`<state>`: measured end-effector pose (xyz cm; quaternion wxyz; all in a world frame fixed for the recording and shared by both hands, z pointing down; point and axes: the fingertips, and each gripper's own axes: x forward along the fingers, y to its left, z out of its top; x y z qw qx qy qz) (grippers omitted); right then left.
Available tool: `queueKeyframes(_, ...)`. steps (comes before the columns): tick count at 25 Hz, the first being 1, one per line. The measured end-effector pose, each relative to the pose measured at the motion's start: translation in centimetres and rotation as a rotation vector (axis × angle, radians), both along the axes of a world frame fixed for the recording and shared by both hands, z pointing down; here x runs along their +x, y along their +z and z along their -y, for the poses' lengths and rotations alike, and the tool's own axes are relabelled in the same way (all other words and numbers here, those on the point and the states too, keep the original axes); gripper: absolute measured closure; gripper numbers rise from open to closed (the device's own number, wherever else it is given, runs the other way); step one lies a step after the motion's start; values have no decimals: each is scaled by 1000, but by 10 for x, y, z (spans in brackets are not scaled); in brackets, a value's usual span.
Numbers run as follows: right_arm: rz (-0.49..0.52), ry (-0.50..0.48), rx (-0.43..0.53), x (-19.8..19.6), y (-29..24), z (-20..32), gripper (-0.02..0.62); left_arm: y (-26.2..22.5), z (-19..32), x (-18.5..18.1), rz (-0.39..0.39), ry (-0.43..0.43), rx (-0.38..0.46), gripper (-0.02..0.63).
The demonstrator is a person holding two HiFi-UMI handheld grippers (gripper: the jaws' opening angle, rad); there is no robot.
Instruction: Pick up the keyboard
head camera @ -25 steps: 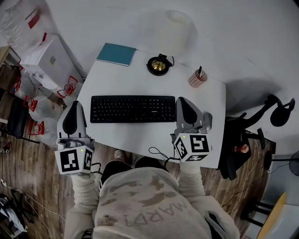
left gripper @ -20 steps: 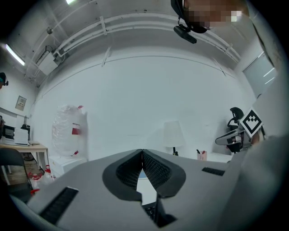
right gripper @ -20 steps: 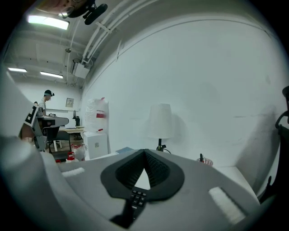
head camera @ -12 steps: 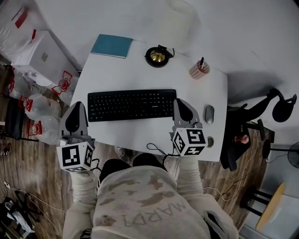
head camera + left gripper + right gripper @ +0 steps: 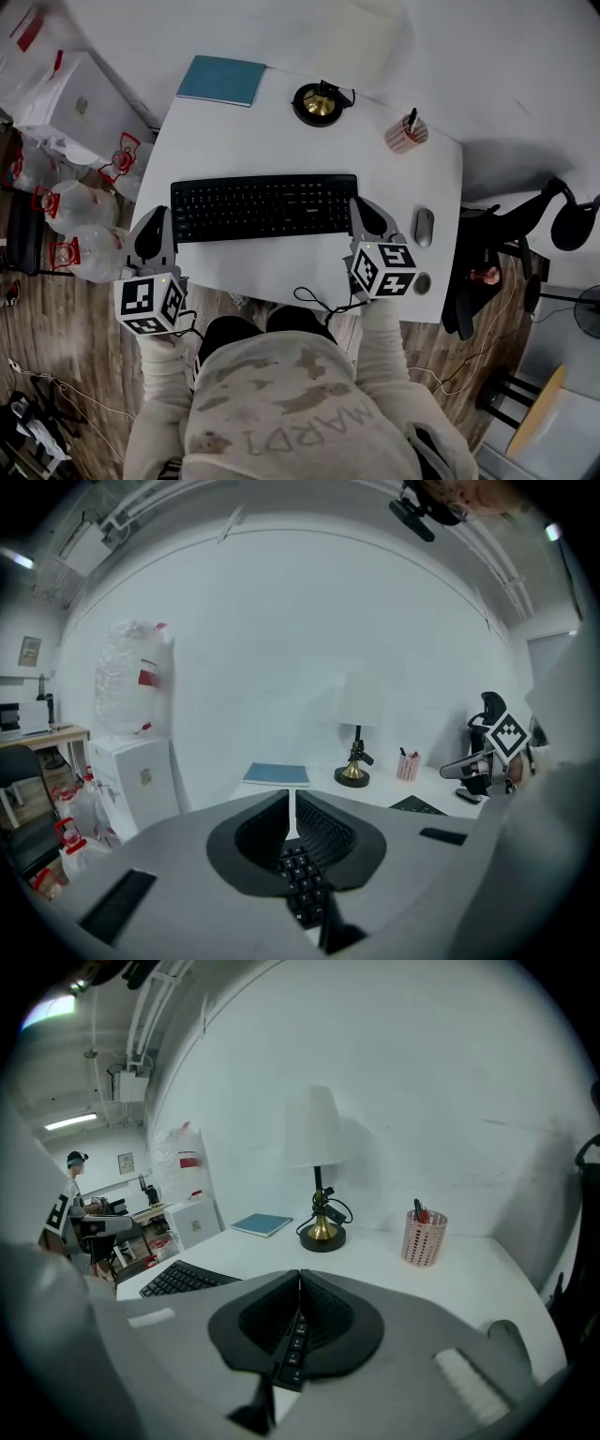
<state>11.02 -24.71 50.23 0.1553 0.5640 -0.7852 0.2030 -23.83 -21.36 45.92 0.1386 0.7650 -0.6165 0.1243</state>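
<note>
White counter [image 5: 281, 141] carries the keyboard [image 5: 262, 207] at frame centre, and my left gripper [image 5: 154, 225] and right gripper [image 5: 364, 212], jaws together and empty, flank its two ends, presumably so I can lift it evenly.

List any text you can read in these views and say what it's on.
"MARDI" (last letter unsure): on the person's sweatshirt, upside down in the head view.
Keyboard brand mark and key legends: too small to read.
White box sticker: too small to read.
Plastic bags, red print: blurred, unreadable.
</note>
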Motion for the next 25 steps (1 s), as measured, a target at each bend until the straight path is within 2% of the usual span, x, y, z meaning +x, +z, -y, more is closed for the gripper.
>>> queueKeyframes(2,4,6,-25,4,9,4,541,12,3,-2,-22,-10,-40,586)
queueKeyframes(5,7,9,-62,9,22,9,516,29,6,-6,-33,-23,-96,546)
queueKeyframes(12,20,15,-147,15,52,18,429,64,11,-9,-10,-9,-216,453)
queueKeyframes(19,35,5,-215,18,76,25,370,92,16,-8,-3,6,-302,370)
queueKeyframes(25,54,11,-269,20,95,27,301,113,19,-14,-8,-6,-368,333)
